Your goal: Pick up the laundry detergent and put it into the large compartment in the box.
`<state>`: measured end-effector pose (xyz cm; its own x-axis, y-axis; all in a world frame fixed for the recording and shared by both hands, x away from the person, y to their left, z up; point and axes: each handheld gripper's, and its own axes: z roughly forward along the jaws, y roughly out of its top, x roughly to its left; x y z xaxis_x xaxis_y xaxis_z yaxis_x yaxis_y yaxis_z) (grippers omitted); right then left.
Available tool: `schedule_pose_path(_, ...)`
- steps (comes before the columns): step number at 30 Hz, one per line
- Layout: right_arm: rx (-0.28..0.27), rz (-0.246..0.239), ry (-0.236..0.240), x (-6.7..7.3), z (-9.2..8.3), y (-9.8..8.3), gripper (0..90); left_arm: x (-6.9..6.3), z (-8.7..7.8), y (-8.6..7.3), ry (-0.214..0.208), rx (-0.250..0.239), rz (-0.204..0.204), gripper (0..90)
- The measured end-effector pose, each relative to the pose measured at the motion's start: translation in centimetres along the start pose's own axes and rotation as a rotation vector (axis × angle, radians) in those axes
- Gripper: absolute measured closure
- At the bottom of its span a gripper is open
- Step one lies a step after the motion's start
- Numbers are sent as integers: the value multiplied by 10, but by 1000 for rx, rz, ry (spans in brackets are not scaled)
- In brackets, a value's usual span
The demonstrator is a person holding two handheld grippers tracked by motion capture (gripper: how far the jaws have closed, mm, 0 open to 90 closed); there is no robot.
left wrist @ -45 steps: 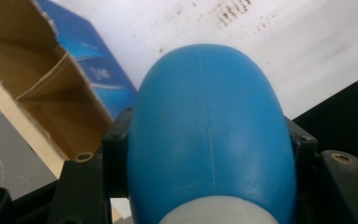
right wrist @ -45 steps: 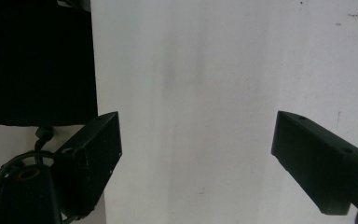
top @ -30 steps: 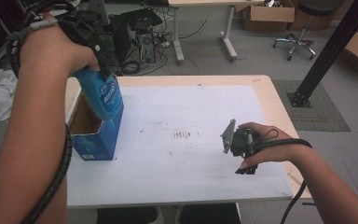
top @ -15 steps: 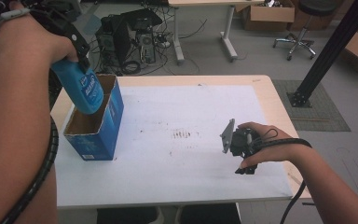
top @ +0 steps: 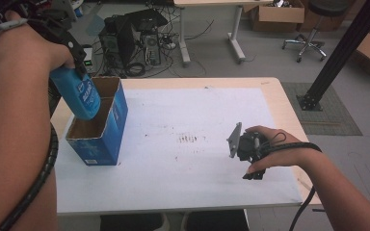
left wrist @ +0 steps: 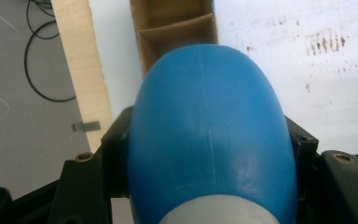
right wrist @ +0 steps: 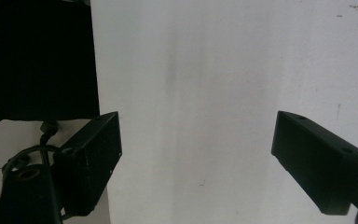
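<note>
White lettering runs along the side of the blue bottle at the far left, too blurred to read. The blue box beneath it carries a small pale label near its bottom edge, likewise unreadable.

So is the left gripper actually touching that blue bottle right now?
Touching. In the left gripper view, the left gripper has both black jaws pressed against the sides of the blue bottle.

Overhead view; two close table views
</note>
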<state>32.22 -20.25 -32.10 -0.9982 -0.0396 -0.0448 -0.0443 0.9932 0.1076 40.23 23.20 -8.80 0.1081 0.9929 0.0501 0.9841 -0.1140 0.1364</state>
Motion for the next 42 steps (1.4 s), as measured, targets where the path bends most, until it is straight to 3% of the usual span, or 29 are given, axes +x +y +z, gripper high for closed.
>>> schedule_pose_path(11,0,-5,3,-1,2,5,160,3,26,3,5,17,10,385)
schedule_pose_path(21,0,-7,3,0,2,7,160,2,72,5,-11,54,18,384)
schedule_pose_path(34,1,0,5,0,5,6,160,0,114,6,-15,94,21,384)
schedule_pose_path(42,-2,-2,9,0,7,9,160,8,137,4,-23,113,15,384)
